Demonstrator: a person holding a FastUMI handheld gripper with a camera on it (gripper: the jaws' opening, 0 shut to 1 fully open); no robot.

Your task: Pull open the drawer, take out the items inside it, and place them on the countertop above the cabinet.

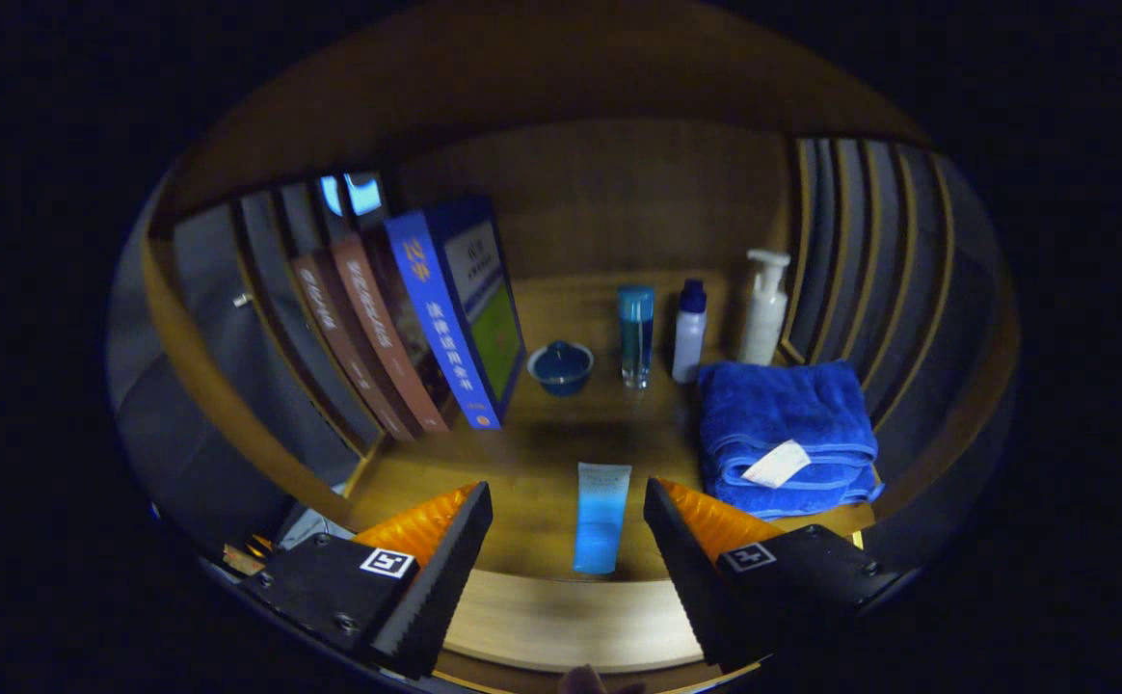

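Note:
My gripper (568, 496) is open, its fingers spread wide with nothing pressed between them. A blue tube (601, 518) lies flat on the wooden countertop (542, 453), in the gap between the fingertips and reaching just ahead of them. The counter's rounded front edge (561, 622) curves below the fingers. The drawer itself is out of sight.
A folded blue towel (785, 434) lies right of the tube. Behind stand a white pump bottle (764, 308), a white bottle with blue cap (688, 331), a clear blue bottle (635, 335) and a small blue bowl (560, 367). Several books (426, 318) lean at the left.

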